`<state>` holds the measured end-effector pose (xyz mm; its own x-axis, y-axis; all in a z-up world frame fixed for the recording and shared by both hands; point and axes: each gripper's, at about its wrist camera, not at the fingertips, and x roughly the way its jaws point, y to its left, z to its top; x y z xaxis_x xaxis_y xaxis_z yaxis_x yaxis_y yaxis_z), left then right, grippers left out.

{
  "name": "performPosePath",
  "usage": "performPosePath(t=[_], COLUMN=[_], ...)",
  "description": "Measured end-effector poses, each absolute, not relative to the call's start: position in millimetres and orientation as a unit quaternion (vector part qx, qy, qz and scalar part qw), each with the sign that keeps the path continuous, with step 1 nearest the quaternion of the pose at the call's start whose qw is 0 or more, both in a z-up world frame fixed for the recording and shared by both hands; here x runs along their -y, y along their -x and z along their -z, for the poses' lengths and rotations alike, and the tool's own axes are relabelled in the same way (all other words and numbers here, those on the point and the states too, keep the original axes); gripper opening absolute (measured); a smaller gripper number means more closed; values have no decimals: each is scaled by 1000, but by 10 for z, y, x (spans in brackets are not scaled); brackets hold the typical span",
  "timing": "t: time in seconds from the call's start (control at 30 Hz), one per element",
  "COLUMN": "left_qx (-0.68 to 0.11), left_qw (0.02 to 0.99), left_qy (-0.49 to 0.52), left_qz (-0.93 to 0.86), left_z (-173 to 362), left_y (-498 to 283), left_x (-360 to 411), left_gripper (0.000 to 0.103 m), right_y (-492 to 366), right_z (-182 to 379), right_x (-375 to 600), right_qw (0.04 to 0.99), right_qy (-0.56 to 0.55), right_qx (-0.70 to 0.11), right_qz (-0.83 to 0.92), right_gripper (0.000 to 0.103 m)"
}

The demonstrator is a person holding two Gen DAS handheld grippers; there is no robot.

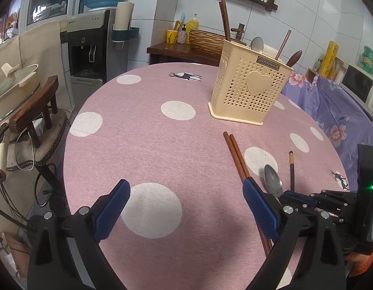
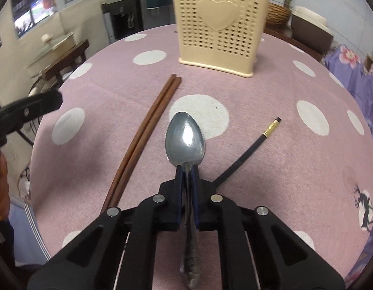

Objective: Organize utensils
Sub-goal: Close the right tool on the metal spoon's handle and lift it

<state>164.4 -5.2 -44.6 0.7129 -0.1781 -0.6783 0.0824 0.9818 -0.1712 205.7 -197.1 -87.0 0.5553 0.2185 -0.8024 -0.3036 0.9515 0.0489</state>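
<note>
A cream perforated utensil holder (image 1: 250, 89) with chopsticks and spoons in it stands on the far side of the pink dotted table (image 1: 147, 145); it also shows in the right wrist view (image 2: 220, 26). My right gripper (image 2: 186, 169) is shut on a metal spoon (image 2: 185, 136) at its neck, bowl pointing forward just over the cloth; the spoon also shows in the left wrist view (image 1: 272, 180). A pair of brown chopsticks (image 2: 142, 133) lies left of the spoon. A single black chopstick (image 2: 246, 152) lies to its right. My left gripper (image 1: 186, 198) is open and empty over the table, its right finger beside the brown chopsticks (image 1: 236, 154).
A water dispenser (image 1: 89, 48) and a side table with a pot (image 1: 19, 82) stand to the left. A wooden counter with a basket (image 1: 203, 41) is behind the table. A purple floral cloth (image 1: 331, 111) and a microwave (image 1: 360, 87) are on the right.
</note>
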Motion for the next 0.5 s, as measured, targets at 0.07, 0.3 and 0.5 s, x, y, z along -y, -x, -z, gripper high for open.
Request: performPosePath(t=[0.07,0.3,0.5], left_qx=[-373,-374,-372], left_qw=[923,922,923], left_qy=[65,68,74], left_qz=[72,72,70], left_z=[446,450,442], left_y=[-1646,-1647,-1633], left_x=[60,65,30], left_gripper=[93,93,93], right_y=[-2072,-2084,-2224], right_z=[869,838,835], right_x=[1990,1939,1872], right_qw=[880,888,887], right_qy=[39,38,49], right_qx=[-450,-436,-440], right_qz=[-146,-143,-133], right_gripper=[8,55,54])
